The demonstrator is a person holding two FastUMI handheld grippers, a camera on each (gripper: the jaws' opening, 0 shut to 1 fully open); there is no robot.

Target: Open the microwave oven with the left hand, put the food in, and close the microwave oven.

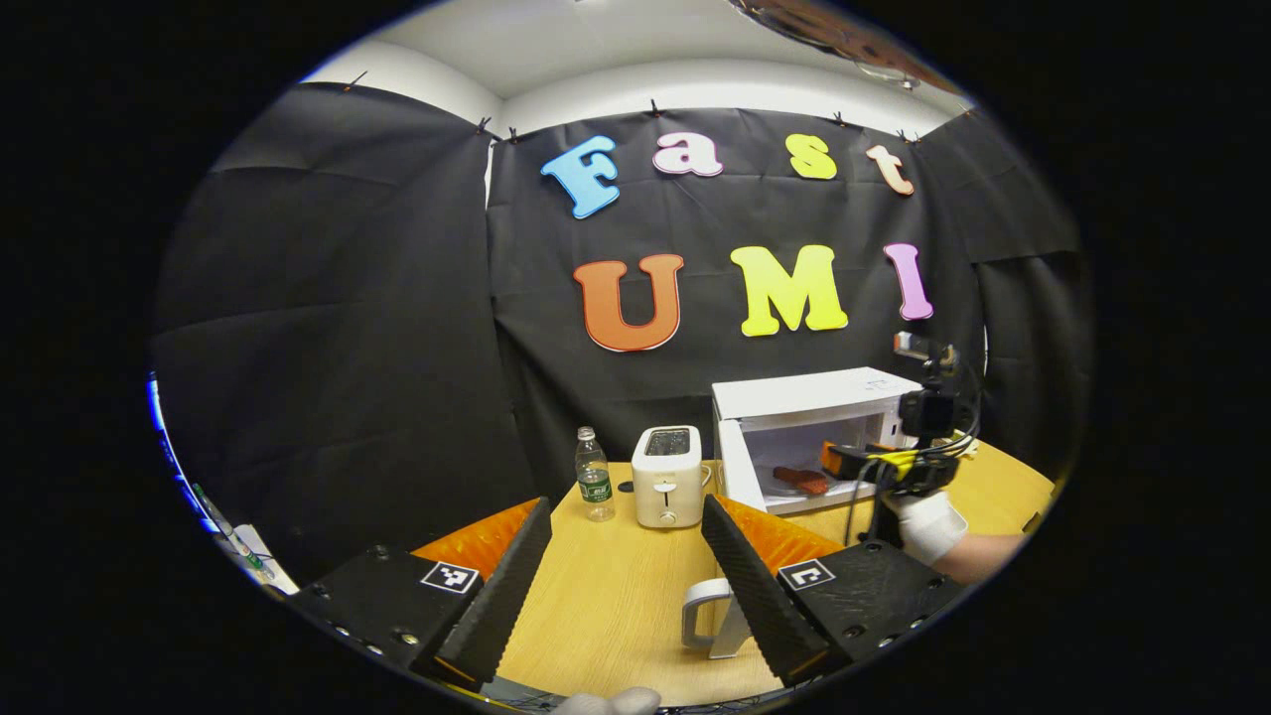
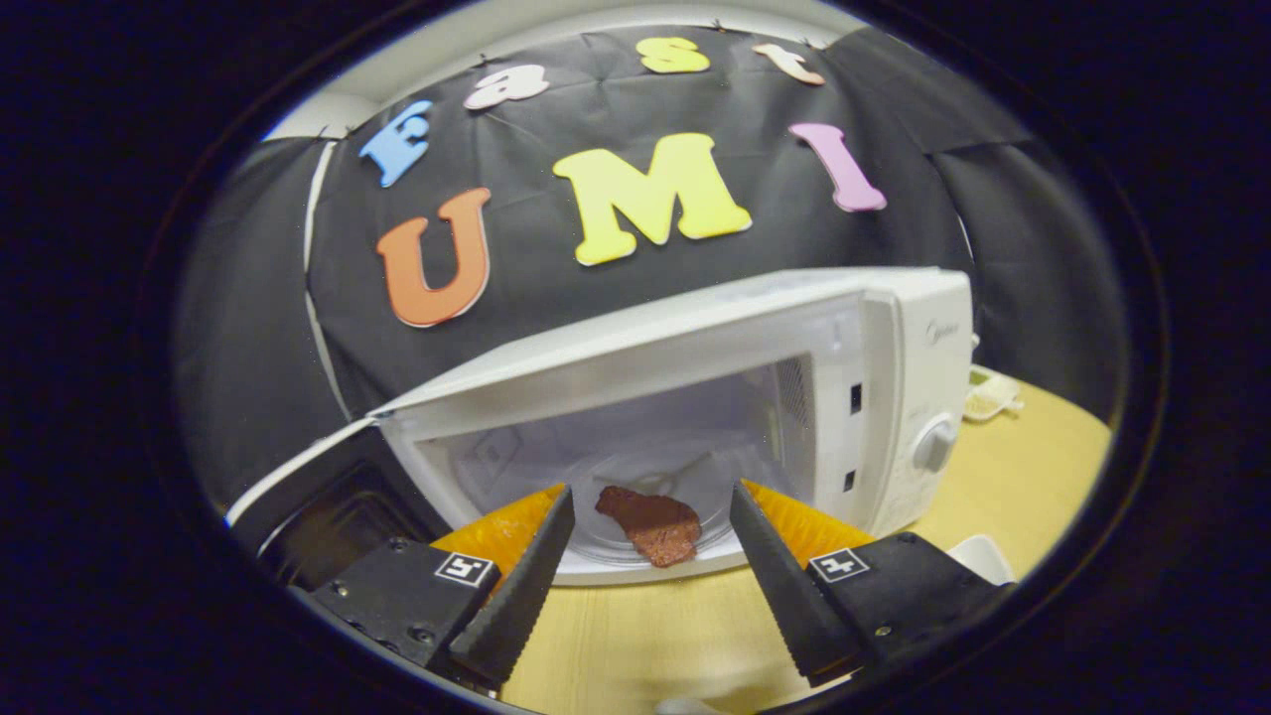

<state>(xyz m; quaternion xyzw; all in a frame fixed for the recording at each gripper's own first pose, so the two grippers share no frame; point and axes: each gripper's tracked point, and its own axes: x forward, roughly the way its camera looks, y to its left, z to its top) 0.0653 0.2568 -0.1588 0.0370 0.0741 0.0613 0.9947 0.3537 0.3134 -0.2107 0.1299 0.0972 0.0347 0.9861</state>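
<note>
The wooden table (image 1: 616, 596) carries a water bottle (image 1: 594, 475), toaster (image 1: 667, 477) and microwave oven (image 1: 804, 427) beyond the left tongs (image 1: 626, 586). A white mug (image 1: 710, 618) sits beside them.

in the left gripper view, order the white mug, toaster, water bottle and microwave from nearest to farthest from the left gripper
1. White mug, on the table right against the left gripper's right-side finger.
2. Toaster and water bottle, side by side mid-table; too close to call.
3. Microwave, farthest, back right, door open.

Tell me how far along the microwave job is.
Done: the microwave door stands open and the food lies inside on the turntable. In hand: nothing; the right gripper is open in front of the cavity, the left gripper open over the table. Left: closing the door.
</note>
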